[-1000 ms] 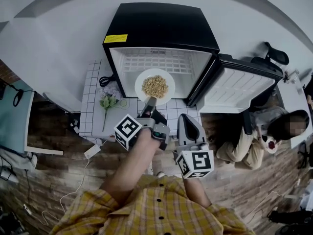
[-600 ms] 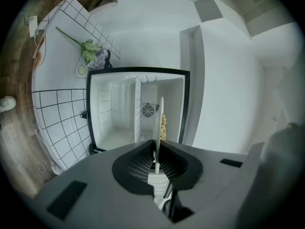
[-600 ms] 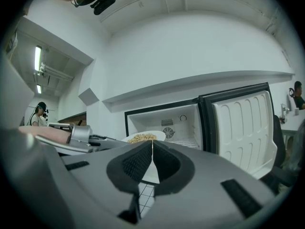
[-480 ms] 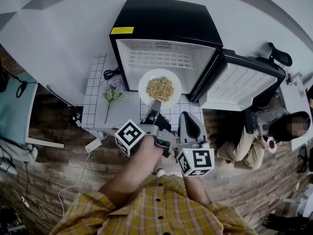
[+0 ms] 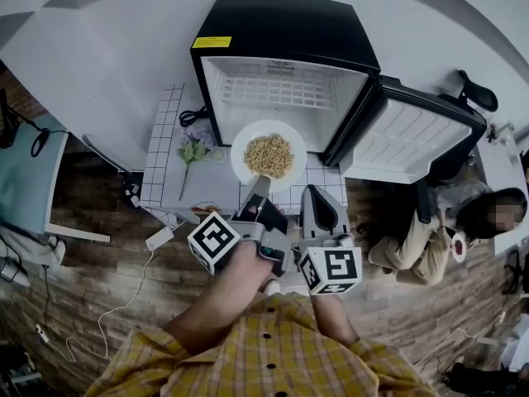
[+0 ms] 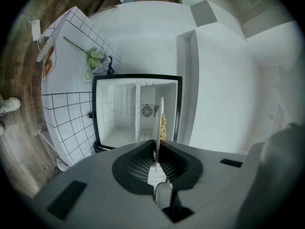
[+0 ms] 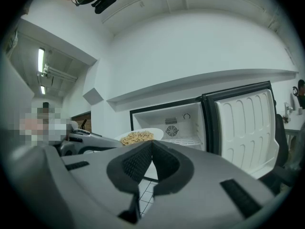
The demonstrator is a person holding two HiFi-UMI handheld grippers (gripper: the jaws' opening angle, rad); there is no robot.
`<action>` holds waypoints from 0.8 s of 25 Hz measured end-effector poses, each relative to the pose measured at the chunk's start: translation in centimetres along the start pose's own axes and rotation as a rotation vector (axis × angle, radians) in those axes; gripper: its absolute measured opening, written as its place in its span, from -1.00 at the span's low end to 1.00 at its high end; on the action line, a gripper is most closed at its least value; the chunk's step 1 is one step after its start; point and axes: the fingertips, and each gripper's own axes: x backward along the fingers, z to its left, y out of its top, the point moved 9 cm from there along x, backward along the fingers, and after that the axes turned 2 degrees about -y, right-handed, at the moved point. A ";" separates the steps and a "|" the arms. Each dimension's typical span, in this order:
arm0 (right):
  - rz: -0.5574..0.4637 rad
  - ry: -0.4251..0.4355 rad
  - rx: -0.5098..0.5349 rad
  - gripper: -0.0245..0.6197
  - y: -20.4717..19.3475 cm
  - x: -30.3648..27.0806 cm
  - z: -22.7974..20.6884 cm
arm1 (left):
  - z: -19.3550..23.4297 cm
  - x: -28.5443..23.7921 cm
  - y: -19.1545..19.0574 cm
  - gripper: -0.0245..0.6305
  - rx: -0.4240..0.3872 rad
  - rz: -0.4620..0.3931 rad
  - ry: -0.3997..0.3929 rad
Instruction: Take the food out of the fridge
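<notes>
Head view: left tongs [image 5: 258,185] pinch only the plate [image 5: 241,157] rim, right tongs [image 5: 317,193] closed and empty, so any tilt could spill the food [image 5: 269,155].

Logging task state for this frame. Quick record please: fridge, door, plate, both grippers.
fridge: black, white inside, wire shelf visible
door: open, swung to the right
plate: white, carries food, outside the fridge, just in front of its opening
left gripper: shut on the plate's near rim
right gripper: jaws together, nothing held, beside the left gripper
</notes>
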 end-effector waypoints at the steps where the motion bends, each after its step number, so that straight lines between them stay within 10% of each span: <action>1: 0.002 0.000 0.000 -0.90 0.0 0.1 0.0 | 0.0 0.2 0.0 -0.84 0.006 -0.002 -0.002; 20: -0.003 -0.010 -0.019 -0.90 -0.3 -0.1 -0.6 | -0.3 0.5 -0.1 -0.84 0.003 -0.011 -0.025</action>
